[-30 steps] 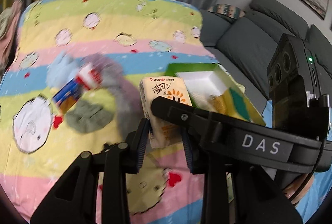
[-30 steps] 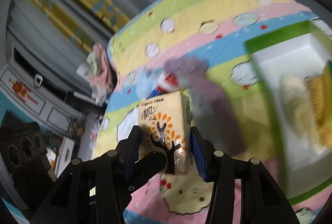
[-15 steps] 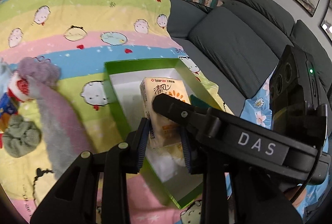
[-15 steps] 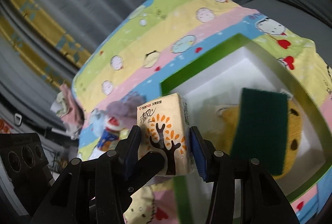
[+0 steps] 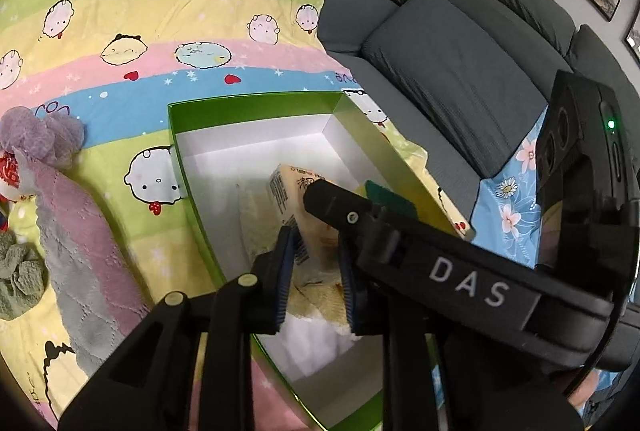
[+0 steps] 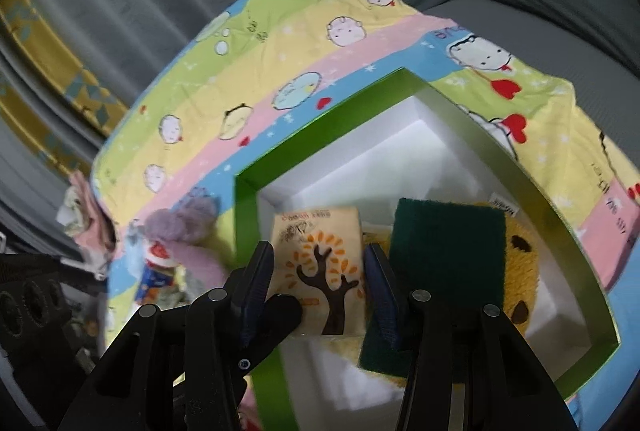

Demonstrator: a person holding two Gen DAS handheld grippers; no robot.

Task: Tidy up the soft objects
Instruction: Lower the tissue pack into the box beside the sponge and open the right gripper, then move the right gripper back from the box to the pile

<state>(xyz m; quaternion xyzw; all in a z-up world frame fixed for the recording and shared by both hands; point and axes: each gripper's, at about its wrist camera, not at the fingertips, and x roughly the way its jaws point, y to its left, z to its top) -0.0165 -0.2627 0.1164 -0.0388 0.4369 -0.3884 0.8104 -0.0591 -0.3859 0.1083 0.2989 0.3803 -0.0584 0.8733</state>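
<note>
— What has the right gripper (image 6: 318, 263) got?

— A tissue pack (image 6: 316, 251), clamped across its width at about half opening. The long axis stands up between the pads, tree print facing the camera.

— And the left gripper (image 5: 318, 255)?

— Its jaws have just been closing. They look pinched on the pack's thin lower edge, across the other grip.

— Where does the pack sit?

— Over the green box (image 5: 256, 101), inside the near-left rim. The bare white floor lies forward and down.

— Anything only one view shows?

— The right wrist view shows the green scouring pad (image 6: 444, 263) just right of the pack, over a yellow spotted cloth (image 6: 520, 271). The left wrist view shows the pink-grey towel (image 5: 80, 231) lying outside the box.
</note>
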